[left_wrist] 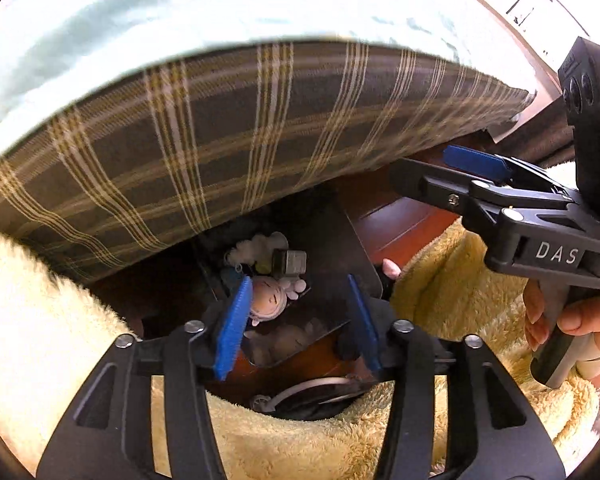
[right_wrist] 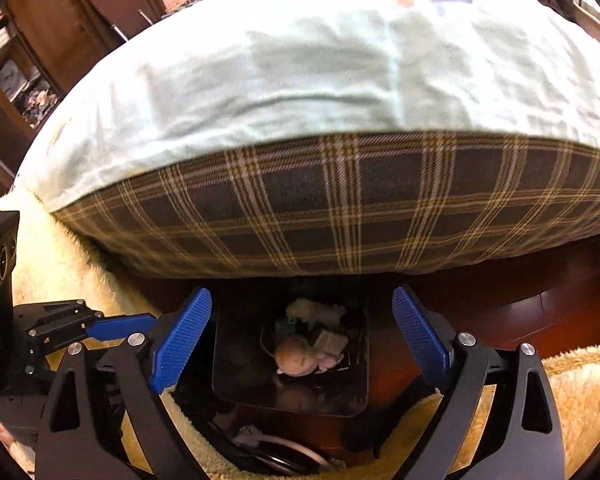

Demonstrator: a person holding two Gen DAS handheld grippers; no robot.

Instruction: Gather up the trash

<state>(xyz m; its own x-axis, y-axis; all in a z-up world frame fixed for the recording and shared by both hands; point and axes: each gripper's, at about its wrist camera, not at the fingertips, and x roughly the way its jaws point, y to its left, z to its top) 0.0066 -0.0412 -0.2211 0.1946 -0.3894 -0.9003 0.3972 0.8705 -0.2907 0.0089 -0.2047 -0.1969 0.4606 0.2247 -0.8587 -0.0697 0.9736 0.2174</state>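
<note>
Both grippers, the left gripper (left_wrist: 300, 320) half open and the right gripper (right_wrist: 300, 344) wide, hold nothing and point down into the dark bin (right_wrist: 236, 360) beside the bed (right_wrist: 340, 208), where trash (right_wrist: 300, 356) already lies.

The only lettering that can be read is "DAS", in pale capitals on a small raised plate on the black body of the right tool (left_wrist: 424, 172), at the right edge of the left wrist view, just above the person's hand (left_wrist: 572, 320) on its handle. A small grey box (left_wrist: 290, 262) lying among the things in the dark bin (left_wrist: 332, 240) near the centre of that view has a printed face, but its marks are too small and blurred to make out. The right wrist view shows the same box (right_wrist: 331, 341) with faint marks, also unreadable; no other text shows there.
</note>
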